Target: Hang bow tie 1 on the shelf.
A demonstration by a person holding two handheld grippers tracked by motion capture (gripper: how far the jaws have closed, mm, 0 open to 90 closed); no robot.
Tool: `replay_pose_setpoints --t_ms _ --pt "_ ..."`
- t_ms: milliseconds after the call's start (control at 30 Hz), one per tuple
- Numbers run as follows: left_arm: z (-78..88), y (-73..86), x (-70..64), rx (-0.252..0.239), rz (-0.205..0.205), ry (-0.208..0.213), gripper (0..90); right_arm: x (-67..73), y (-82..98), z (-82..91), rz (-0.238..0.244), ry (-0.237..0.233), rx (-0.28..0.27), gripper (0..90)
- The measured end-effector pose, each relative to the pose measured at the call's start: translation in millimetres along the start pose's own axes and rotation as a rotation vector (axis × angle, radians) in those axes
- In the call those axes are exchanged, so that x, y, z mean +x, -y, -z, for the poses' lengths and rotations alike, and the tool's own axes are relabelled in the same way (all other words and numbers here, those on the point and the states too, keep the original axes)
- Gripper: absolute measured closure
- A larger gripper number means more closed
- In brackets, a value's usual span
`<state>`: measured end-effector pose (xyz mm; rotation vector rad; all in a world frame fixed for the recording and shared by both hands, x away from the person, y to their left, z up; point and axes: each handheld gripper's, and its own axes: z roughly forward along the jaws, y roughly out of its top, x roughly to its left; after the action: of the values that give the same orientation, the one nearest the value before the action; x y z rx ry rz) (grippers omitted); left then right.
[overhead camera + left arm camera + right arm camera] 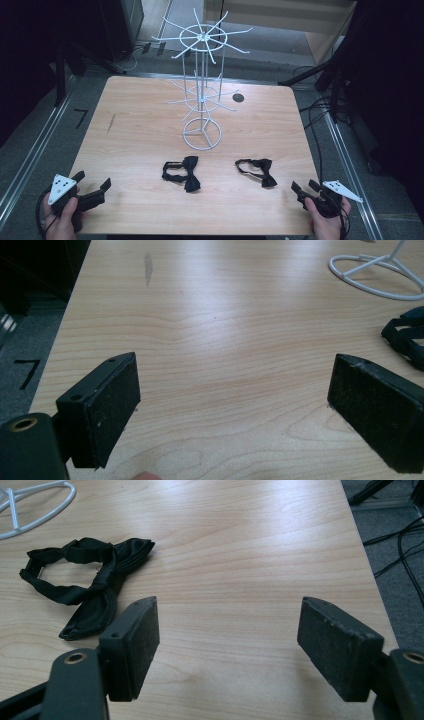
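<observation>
Two black bow ties lie on the wooden table (150,115) in front of a white wire rack (201,80). The left bow tie (182,172) is near the middle; its strap (405,335) shows at the right edge of the left gripper view. The right bow tie (257,171) lies crumpled at the upper left of the right gripper view (87,582). My left gripper (92,182) rests at the front left corner, open, with bare wood between its pads (112,407). At the front right corner my right gripper (306,187) is open too, nothing between its pads (132,640).
The rack's round base (202,134) stands mid-table, with hooked arms spreading out at two levels above it. A dark round hole (238,98) sits behind it. The table's right edge (367,565) drops to grey floor with cables (400,545). Bare wood lies ahead of both grippers.
</observation>
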<state>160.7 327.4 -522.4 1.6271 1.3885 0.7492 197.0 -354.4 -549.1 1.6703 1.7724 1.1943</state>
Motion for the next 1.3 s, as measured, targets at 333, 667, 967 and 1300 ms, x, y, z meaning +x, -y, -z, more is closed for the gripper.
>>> replay_pose_setpoints --t_ms 333,667,967,1300 --pt "1.0 0.5 1.6 0.002 0.014 0.011 7.1 30.7 -2.8 3.5 0.130 -0.023 -0.018 23.4" --pt "1.1 0.8 1.2 -0.004 0.012 0.015 7.1 55.0 -7.8 -1.2 0.129 -0.074 -0.036 23.3" --pt "1.4 1.0 0.3 -0.007 0.004 0.012 7.1 86.3 -15.7 -9.0 0.164 -0.097 -0.046 23.3" --pt "1.9 1.1 0.3 -0.004 0.004 0.012 7.1 114.4 -20.9 -17.0 0.203 -0.152 -0.047 23.3"
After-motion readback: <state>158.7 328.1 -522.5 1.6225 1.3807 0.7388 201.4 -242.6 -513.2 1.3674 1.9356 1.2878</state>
